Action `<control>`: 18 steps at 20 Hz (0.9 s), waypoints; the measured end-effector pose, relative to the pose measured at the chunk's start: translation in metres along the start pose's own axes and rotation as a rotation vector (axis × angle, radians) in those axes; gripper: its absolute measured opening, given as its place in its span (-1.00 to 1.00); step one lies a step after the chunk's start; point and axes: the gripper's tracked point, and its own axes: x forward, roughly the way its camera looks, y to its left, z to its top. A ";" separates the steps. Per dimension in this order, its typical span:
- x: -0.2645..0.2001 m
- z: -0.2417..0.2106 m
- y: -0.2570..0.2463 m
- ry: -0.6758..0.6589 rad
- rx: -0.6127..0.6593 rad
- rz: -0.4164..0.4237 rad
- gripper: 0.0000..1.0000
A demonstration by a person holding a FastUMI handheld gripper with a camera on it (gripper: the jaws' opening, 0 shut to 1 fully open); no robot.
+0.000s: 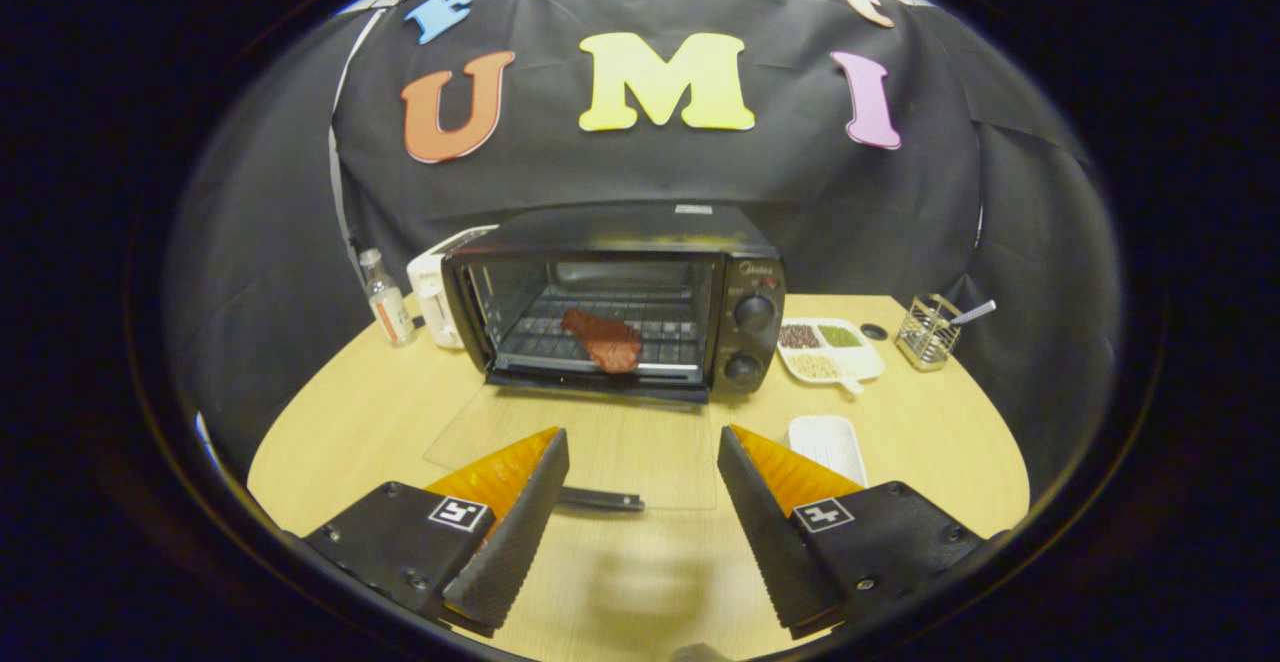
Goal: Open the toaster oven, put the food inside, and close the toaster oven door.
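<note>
The gripper (640, 512) is wide open and holds nothing. Just ahead of its fingers, the glass oven door (580, 447) lies flat on the table (340, 432). The door's dark handle (600, 500) runs sideways between the fingers, closer to the left one. Beyond the door, the piece of meat (603, 339) already sits on the rack inside the toaster oven (620, 292). To shut the door, the handle must go up and away.

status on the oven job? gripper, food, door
Gripper open, empty. Food on the rack inside toaster oven. Door down flat; handle between fingers. Nothing blocking.
</note>
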 end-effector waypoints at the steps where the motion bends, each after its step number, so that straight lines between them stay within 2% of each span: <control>1: -0.001 -0.011 0.002 0.015 -0.002 0.003 0.92; 10: 0.014 -0.086 0.043 0.116 0.016 0.053 0.92; 18: 0.059 -0.108 0.061 0.156 0.028 0.048 0.92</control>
